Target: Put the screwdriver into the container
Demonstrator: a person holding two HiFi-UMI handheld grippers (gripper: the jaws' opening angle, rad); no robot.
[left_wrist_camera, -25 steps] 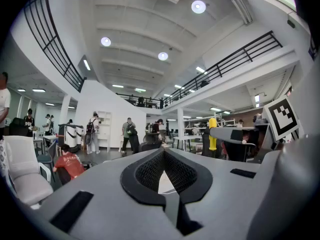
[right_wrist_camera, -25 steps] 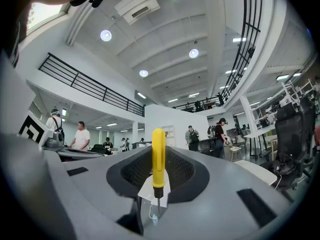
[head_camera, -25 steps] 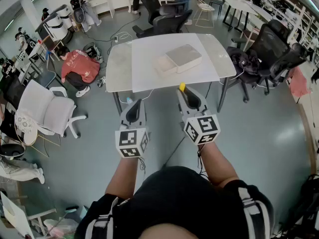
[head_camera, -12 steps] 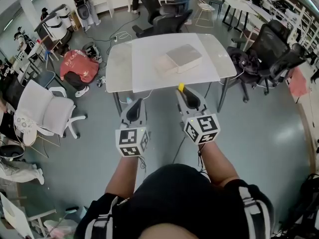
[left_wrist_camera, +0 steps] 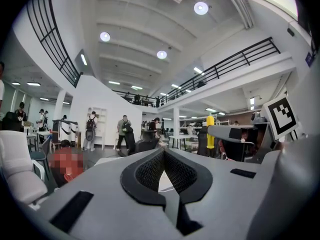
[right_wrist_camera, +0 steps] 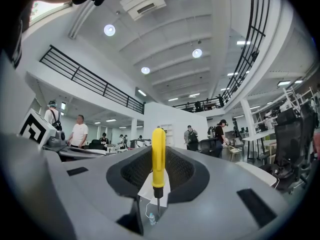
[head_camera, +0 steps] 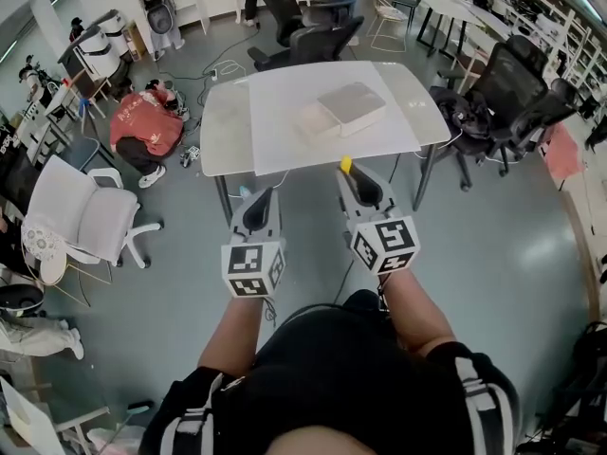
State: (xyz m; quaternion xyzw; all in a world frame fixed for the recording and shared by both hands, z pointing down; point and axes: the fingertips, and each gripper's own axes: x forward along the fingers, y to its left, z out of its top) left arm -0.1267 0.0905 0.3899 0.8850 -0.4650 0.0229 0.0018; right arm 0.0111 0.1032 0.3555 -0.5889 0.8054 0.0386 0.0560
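The right gripper (head_camera: pixel 349 173) pinches the yellow-handled metal screwdriver (right_wrist_camera: pixel 158 154), well short of the pale rectangular container (head_camera: pixel 352 108) on the white table (head_camera: pixel 237 131). The left gripper (head_camera: pixel 250 197) is empty, jaws pressed together. Carrying over and dropping in appear to remain.

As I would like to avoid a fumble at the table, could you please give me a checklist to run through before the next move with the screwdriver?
1. Grip on the screwdriver: ok; its yellow handle stands between the fingers of the right gripper.
2. The left gripper free: ok; its fingers are together with nothing between them.
3. The container in sight: ok; it lies on the table.
4. The container open to receive: cannot tell from this far.
5. The container within reach: not ok; both grippers hang over the floor, short of the table's near edge.
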